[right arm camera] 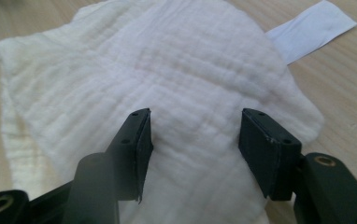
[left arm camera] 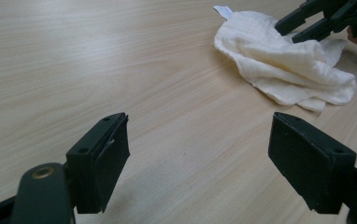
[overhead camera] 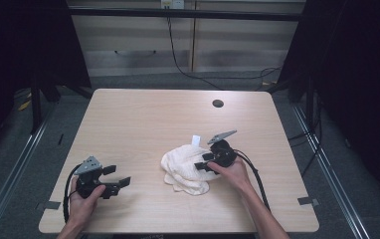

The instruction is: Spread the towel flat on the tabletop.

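the cloth (overhead camera: 185, 169), a crumpled white towel with a small white tag (overhead camera: 196, 140) at its far edge, lies on the table right of the middle, toward the near side. going left to right: the left gripper (overhead camera: 114, 180) rests low at the near left of the table in the person's left hand (overhead camera: 83, 199), its jaws spread wide with nothing between them, well apart from the cloth. bare wood lies between it and the cloth. the right gripper (overhead camera: 202, 163), held by the right hand (overhead camera: 234, 173), sits at the cloth's right edge with its jaws parted above the fabric, gripping nothing. the table (overhead camera: 138, 119) is light wood with a round cable hole (overhead camera: 218, 103) near the far right. beyond it stand pale cabinets (overhead camera: 188, 45) with a black cable (overhead camera: 178, 59) hanging down, and dark curtains (overhead camera: 362, 89) at the sides.
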`<state>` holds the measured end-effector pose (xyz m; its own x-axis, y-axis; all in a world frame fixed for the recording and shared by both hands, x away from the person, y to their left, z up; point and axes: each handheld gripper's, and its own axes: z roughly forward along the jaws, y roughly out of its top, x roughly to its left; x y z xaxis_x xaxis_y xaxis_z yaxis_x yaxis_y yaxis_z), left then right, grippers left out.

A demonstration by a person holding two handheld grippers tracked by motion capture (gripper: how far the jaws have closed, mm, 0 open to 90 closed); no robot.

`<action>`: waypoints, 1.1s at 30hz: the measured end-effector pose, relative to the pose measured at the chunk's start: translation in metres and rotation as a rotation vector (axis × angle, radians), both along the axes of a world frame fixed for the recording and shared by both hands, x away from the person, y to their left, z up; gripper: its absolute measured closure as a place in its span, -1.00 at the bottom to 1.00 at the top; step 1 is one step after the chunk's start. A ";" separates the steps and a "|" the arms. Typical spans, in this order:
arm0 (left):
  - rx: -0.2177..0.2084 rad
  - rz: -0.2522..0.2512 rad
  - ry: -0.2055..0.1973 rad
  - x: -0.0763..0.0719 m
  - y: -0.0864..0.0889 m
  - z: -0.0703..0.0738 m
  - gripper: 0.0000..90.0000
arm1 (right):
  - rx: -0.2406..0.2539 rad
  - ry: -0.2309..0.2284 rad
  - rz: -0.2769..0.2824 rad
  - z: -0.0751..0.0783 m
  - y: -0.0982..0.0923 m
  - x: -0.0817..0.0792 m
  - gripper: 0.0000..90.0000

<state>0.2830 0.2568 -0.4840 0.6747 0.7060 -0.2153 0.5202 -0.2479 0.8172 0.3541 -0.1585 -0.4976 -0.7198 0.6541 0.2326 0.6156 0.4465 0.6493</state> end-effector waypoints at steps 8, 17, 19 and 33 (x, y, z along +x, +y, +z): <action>-0.001 0.010 -0.009 -0.001 0.001 0.001 -0.54 | -0.059 -0.008 -0.006 0.002 -0.004 -0.005 0.67; -0.004 0.017 -0.007 -0.001 0.002 0.001 -0.54 | -0.010 0.011 -0.016 0.000 -0.010 -0.018 0.86; -0.002 0.013 -0.008 -0.001 0.002 0.001 -0.54 | -0.015 0.006 -0.002 0.000 -0.010 -0.023 0.86; -0.004 -0.025 -0.022 -0.003 -0.008 0.005 -0.43 | 0.010 0.027 0.046 0.000 0.003 -0.048 0.86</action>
